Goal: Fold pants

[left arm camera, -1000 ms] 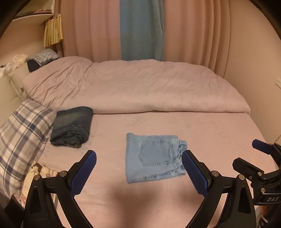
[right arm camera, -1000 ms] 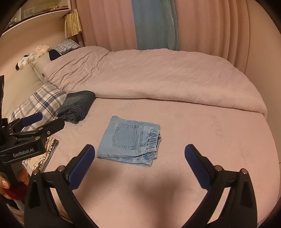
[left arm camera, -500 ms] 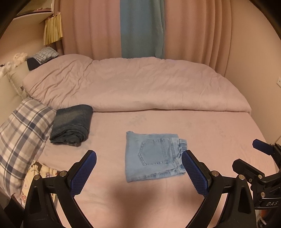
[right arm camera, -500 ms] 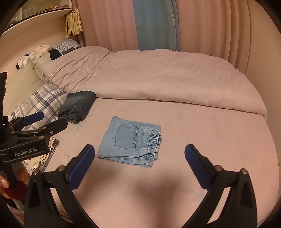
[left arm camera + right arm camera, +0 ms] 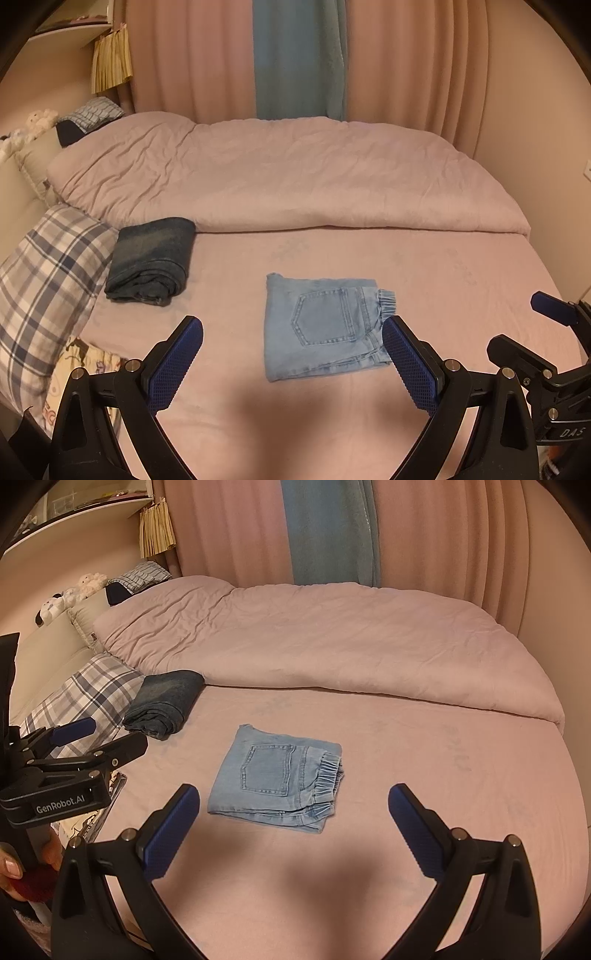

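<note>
Folded light-blue pants (image 5: 323,326) lie on the bed (image 5: 443,280), both tools held off them.

The pants sit in a neat rectangle on the pink sheet, back pocket up, elastic waistband toward the right. The left tool (image 5: 291,363) hovers near their close edge with its blue pads spread wide, gripping nothing; the right tool (image 5: 293,829) is likewise spread wide and holds nothing, with the pants just beyond its fingers. A folded dark denim garment (image 5: 151,266) rests well to the left against a plaid pillow (image 5: 48,280). A rumpled pink duvet (image 5: 280,173) covers the far half of the bed.
</note>
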{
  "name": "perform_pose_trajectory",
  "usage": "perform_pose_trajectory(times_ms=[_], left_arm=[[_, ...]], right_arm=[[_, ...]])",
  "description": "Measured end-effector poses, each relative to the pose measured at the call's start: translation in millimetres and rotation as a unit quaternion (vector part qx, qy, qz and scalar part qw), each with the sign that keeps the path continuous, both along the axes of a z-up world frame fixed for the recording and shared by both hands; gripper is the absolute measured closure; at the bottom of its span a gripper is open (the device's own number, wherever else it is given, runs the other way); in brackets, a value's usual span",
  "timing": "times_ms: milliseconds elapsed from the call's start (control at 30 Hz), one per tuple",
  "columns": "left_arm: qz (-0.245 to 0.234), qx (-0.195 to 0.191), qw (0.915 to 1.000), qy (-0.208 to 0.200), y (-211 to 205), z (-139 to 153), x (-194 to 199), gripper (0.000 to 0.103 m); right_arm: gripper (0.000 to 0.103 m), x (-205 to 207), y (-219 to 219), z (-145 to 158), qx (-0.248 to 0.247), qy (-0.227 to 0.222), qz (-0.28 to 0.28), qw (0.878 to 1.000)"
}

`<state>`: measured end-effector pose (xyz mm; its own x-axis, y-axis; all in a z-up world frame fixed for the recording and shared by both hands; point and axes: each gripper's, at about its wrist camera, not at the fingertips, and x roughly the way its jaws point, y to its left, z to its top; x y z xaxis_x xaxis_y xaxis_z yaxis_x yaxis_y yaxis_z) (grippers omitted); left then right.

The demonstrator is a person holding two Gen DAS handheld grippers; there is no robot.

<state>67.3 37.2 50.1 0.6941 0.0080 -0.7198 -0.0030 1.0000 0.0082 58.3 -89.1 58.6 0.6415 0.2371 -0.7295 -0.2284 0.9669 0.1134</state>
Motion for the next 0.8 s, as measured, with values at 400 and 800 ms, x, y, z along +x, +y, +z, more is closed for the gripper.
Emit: perform_pose_trajectory(times_ms=[400,800], left_arm=[[0.0,0.0,1.0,0.004,3.2,-2.9,2.4,0.006],[0.003,0.0,0.9999,0.011,7.2,-5.3,4.6,0.006]], right_arm=[[0.0,-1.0,1.0,0.2,-0.003,0.0,0.001,1.0],[0.0,0.9,2.9,-1.3,-0.003,0.001,0.006,1.0]])
